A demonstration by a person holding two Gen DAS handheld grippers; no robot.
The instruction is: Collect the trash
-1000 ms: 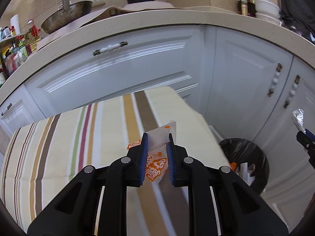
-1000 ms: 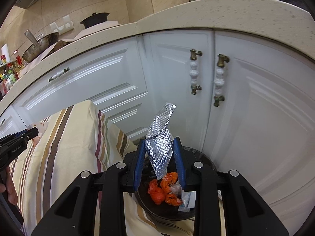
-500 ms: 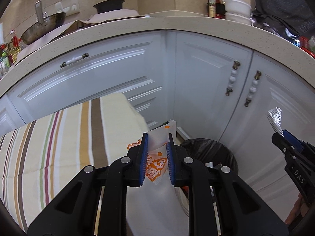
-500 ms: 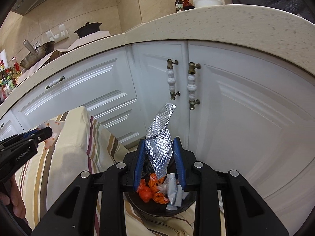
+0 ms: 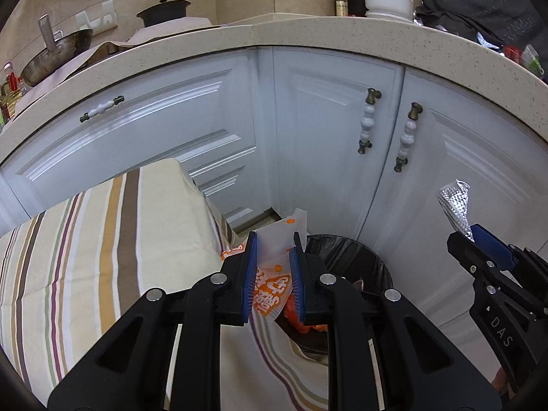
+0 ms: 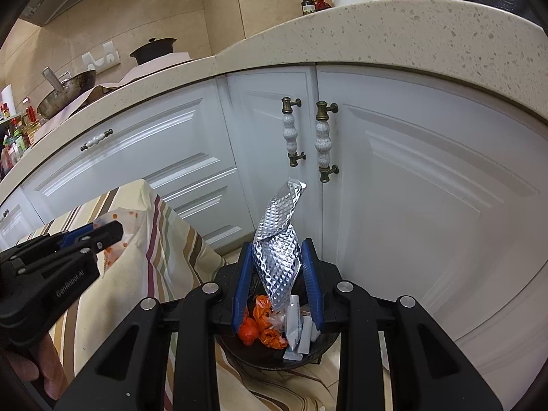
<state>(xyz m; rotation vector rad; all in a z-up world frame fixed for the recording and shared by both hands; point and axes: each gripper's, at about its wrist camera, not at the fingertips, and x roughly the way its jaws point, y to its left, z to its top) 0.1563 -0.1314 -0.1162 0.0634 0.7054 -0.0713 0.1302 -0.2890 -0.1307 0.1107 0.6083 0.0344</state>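
My left gripper (image 5: 273, 245) is shut on an orange-and-white snack wrapper (image 5: 272, 289), held over the table corner beside the black-lined trash bin (image 5: 352, 257). My right gripper (image 6: 277, 251) is shut on a crinkled silver foil wrapper (image 6: 279, 239) and hangs directly above the bin (image 6: 274, 352), which holds orange scraps and white packets. From the right wrist view the left gripper (image 6: 114, 231) shows at the left, with the wrapper (image 6: 116, 248) in it. The right gripper (image 5: 460, 236) with its foil (image 5: 453, 203) appears at the right edge of the left wrist view.
A striped tablecloth (image 5: 85, 239) covers the table left of the bin. White cabinet doors (image 6: 411, 188) with beaded handles (image 6: 323, 140) stand close behind the bin under a speckled counter (image 5: 342, 34). A wok (image 5: 54, 58), a pot and bottles sit on the counter.
My left gripper has swung right from over the tablecloth to the table corner beside the bin, still holding the wrapper. The right gripper has drifted slightly, staying over the bin.
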